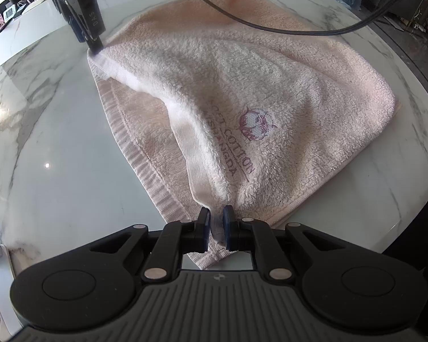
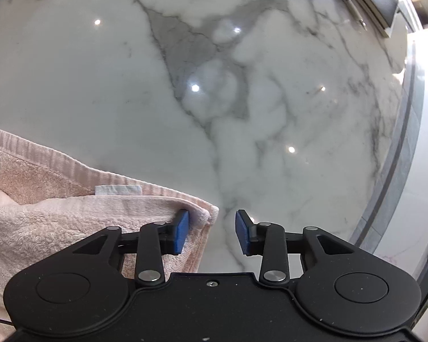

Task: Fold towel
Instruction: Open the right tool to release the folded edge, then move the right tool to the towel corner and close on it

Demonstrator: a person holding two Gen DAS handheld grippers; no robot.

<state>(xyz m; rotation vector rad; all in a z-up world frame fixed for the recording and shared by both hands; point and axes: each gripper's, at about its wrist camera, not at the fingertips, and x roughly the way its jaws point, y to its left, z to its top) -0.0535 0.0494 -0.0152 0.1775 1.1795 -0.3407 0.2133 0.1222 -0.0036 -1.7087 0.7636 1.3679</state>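
The left tongs point(image 1: 215, 222) are nearly closed, pinching a near corner of the pink towel point(image 1: 242, 99), with the folded cloth running away from them toward twelve o'clock across the marble bench point(image 1: 51, 148). The right tongs point(image 2: 212, 232) stand partly open and grip nothing: the towel's other folded corner point(image 2: 207, 213) lies against the inner face of their left blue pad point(image 2: 181, 232), at about nine o'clock from the gap, and the right-hand pad hangs over bare marble. In the left wrist view those right tongs sit at about eleven o'clock, tips down at the far corner. The hemmed edge between the two corners runs from the left tongs out to eleven o'clock, so I judge each hand already sits at its own end of it, the right one released. Purple embroidery on the top layer reads "SOFT COTTON" beside a cotton-boll emblem point(image 1: 256, 125); the line beneath is only partly legible. A small white tag point(image 2: 118, 190) at the hem shows no readable print.
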